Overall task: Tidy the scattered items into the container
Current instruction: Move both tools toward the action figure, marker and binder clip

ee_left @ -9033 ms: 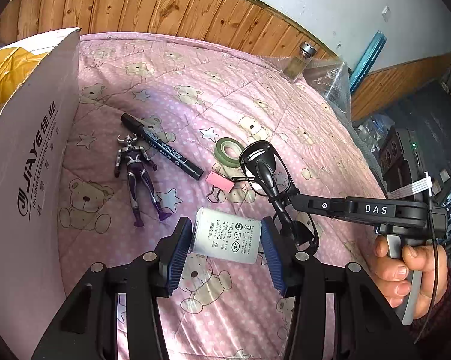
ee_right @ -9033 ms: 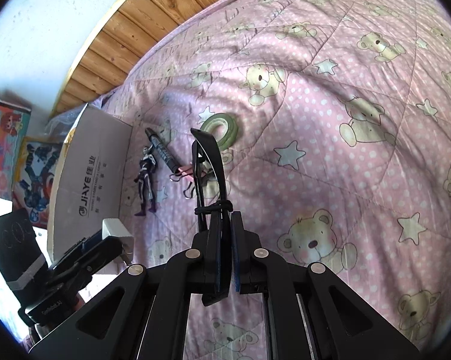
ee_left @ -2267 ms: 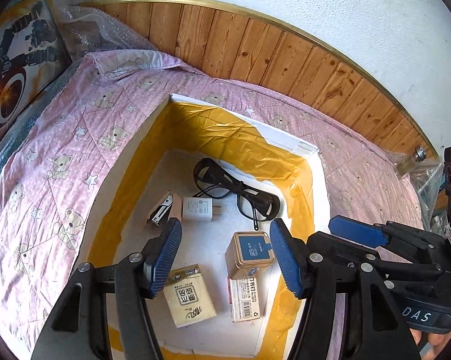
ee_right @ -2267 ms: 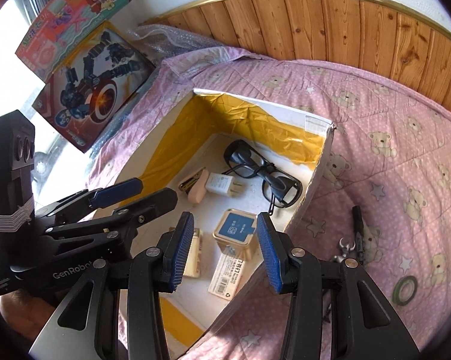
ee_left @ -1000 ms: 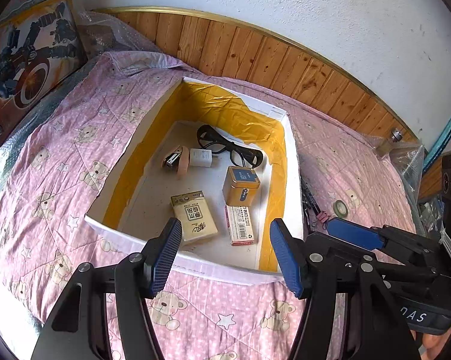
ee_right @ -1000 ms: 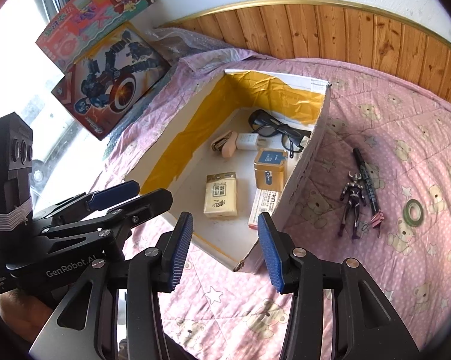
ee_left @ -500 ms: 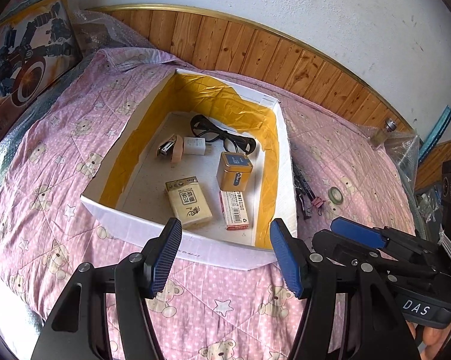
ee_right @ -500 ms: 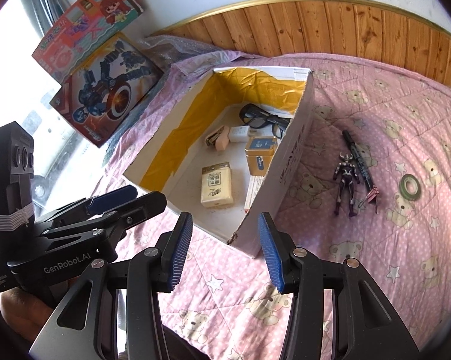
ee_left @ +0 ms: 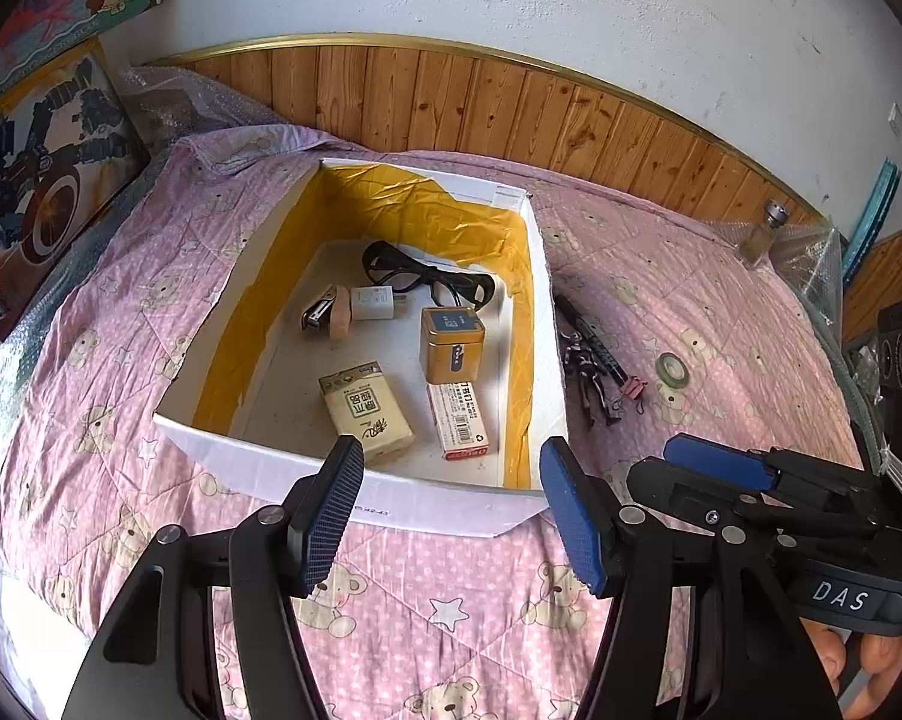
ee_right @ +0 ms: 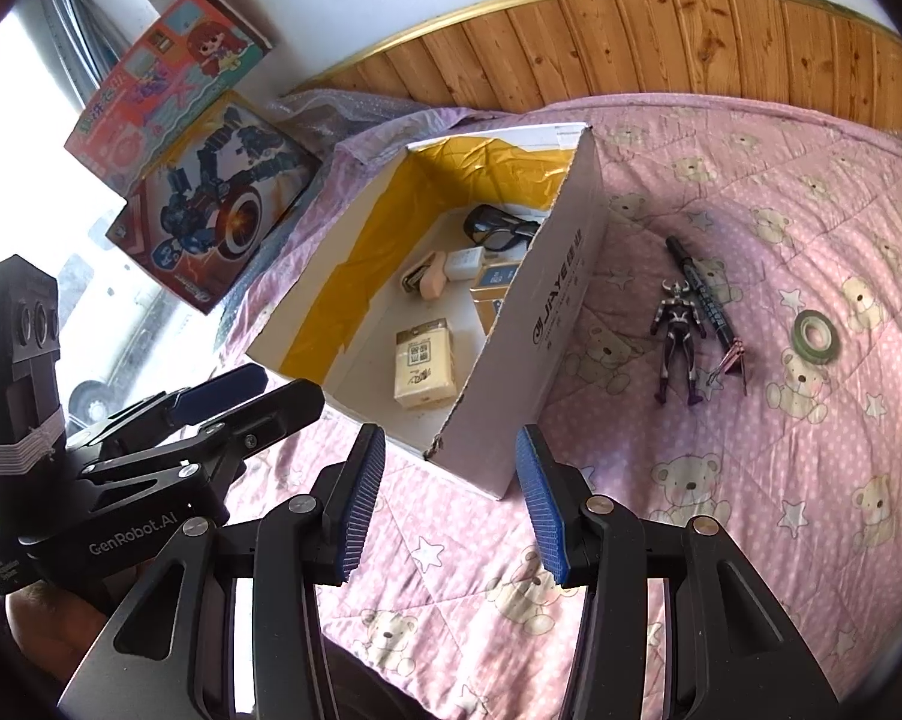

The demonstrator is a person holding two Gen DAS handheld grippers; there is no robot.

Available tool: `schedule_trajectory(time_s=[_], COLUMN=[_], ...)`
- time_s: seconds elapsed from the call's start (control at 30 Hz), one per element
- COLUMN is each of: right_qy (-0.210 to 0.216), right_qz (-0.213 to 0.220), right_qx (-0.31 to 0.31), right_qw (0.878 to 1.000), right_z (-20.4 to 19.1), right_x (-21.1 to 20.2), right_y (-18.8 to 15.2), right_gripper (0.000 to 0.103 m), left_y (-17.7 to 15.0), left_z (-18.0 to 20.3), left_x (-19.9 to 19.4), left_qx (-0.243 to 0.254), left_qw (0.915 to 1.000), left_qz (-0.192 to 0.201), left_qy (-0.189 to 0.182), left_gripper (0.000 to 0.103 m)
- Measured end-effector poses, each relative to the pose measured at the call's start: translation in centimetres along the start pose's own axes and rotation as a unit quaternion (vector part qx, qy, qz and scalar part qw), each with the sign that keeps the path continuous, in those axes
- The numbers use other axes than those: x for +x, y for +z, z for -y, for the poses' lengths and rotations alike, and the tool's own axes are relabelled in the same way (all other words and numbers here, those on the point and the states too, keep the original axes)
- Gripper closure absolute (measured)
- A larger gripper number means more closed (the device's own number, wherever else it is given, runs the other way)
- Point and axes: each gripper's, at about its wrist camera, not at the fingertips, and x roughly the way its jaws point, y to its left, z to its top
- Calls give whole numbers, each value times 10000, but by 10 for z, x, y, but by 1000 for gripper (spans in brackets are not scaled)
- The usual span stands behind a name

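Observation:
A white cardboard box (ee_left: 355,483) (ee_right: 556,324) lined with yellow tape sits on the pink bear quilt. Inside lie black glasses (ee_left: 427,276) (ee_right: 499,228), a white charger (ee_left: 374,302), a gold tin (ee_left: 451,343), a tissue pack (ee_left: 367,414) (ee_right: 424,369), a red-and-white packet (ee_left: 462,420) and a stapler (ee_left: 319,315). To the box's right on the quilt lie a purple toy figure (ee_right: 677,342) (ee_left: 589,369), a black marker (ee_right: 703,288), a pink binder clip (ee_right: 733,360) and a green tape roll (ee_right: 815,333) (ee_left: 673,367). My left gripper (ee_left: 451,510) and right gripper (ee_right: 448,498) hang open and empty above the box's near side.
Wooden wall panelling (ee_left: 511,114) runs behind the bed. Toy boxes (ee_right: 211,192) lean at the left beside bubble wrap. A glass bottle (ee_left: 763,234) stands at the far right edge of the bed. Open quilt lies in front of the box.
The glasses and the charger went from the grippers into the box; both grippers are now open and empty. Over the last second both have drawn back from the box.

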Motion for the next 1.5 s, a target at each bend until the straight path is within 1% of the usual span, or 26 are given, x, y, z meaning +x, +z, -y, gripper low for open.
schedule_trajectory(time_s=[0.1,0.2,0.37,0.53,0.9,1.03,1.33,1.5], right_qy=[52,54,62,25,-58,-94,-229,-356], right_qz=[26,45,72,82,153,171,110,43], right_qx=[159,265,463,777,1306,1494,1748,1766], right_qw=[9999,9996,9989,9969,9913,9886,9843,9836], right_z=[12,23,43,70,120,138,171,185], right_x=[-3,-6,-11,-14,-22,-23,-16,-1], right_y=[-3,-6,-13,-21,-31,-32,-30,-20], right_gripper=[54,54,54,54,54,54,52,52], left_y=[-2,-4,-5,-7,-11,-8,-3,3], left_z=[10,16,30,52,101,112,129,135], left_x=[0,1,5,6,23,35,75,97], left_qx=[117,120,212,453,886,866,788,773], left_qw=[9999,9999,9998,9988,9942,9929,9912,9901], left_qz=[19,84,34,68,-119,-262,-602,-728], left_qy=[22,87,41,-171,-601,-767,-876,-917], left_gripper=[41,41,41,41,41,41,41,41])
